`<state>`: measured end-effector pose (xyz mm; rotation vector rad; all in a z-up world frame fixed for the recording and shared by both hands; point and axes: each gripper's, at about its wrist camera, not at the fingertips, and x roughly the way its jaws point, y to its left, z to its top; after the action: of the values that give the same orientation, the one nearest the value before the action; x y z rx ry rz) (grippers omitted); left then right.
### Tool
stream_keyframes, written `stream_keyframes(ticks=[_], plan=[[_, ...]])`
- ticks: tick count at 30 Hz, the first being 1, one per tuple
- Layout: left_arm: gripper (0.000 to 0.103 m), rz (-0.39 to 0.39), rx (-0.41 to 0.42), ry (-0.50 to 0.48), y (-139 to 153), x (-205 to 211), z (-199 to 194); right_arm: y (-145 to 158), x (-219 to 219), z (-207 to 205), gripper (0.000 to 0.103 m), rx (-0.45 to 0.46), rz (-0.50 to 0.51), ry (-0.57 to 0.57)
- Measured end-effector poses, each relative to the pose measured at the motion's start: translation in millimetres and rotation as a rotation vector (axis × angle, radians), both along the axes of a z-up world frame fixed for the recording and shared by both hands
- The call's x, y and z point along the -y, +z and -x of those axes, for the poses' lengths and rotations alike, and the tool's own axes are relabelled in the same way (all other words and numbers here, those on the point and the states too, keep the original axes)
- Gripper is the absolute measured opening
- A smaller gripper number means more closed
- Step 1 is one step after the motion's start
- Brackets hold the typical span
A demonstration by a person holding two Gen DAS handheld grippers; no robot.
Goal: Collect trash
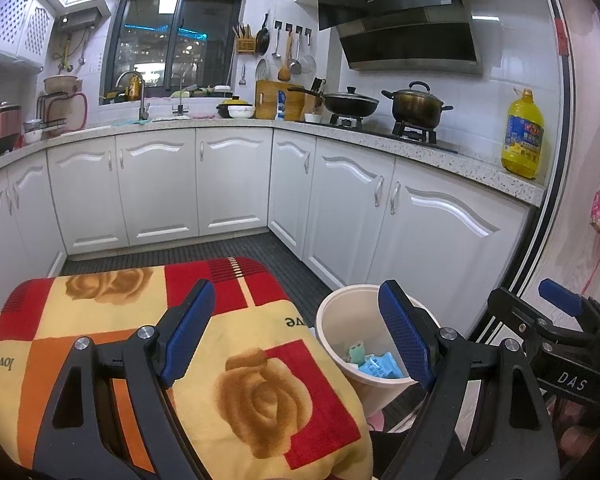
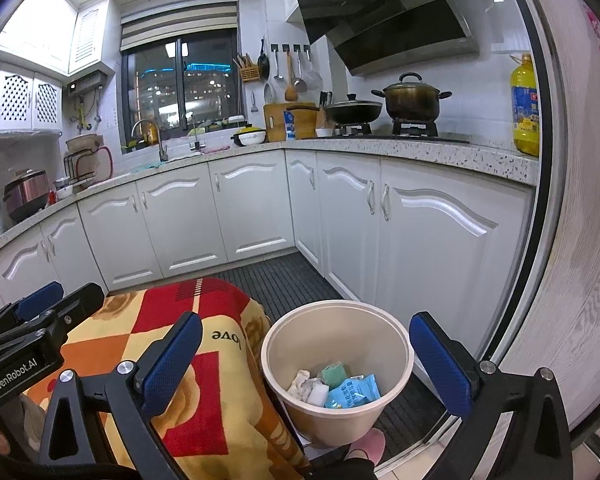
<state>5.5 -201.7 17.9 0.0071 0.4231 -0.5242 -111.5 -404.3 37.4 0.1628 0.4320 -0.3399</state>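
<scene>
A cream trash bin (image 2: 396, 344) stands on the floor right of the blanket; it also shows in the left wrist view (image 1: 336, 320). In it lie blue wrappers (image 2: 354, 392), a green piece (image 2: 332, 374) and white crumpled scraps (image 2: 300, 382). My right gripper (image 2: 306, 364) is open and empty, its jaws spread either side of the bin above the rim. My left gripper (image 1: 298, 336) is open and empty over the blanket's right edge, with its right finger over the bin. Each gripper shows at the edge of the other's view.
A red, yellow and orange rose blanket (image 1: 228, 360) covers a raised surface at the left. White kitchen cabinets (image 1: 228, 184) run around a dark ribbed floor mat (image 2: 284, 276). A wall and door frame (image 2: 548, 240) close the right. A pink slipper (image 2: 370, 442) lies by the bin.
</scene>
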Motion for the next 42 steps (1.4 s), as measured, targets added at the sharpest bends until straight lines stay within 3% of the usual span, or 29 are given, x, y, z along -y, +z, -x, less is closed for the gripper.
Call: stream_keyframes(ticks=[42], plan=[[0.083, -0.024, 0.027, 0.021, -6.6, -7.5, -3.7, 0.9, 3.9, -13.3, 0.103, -0.019, 0.001, 0.021]])
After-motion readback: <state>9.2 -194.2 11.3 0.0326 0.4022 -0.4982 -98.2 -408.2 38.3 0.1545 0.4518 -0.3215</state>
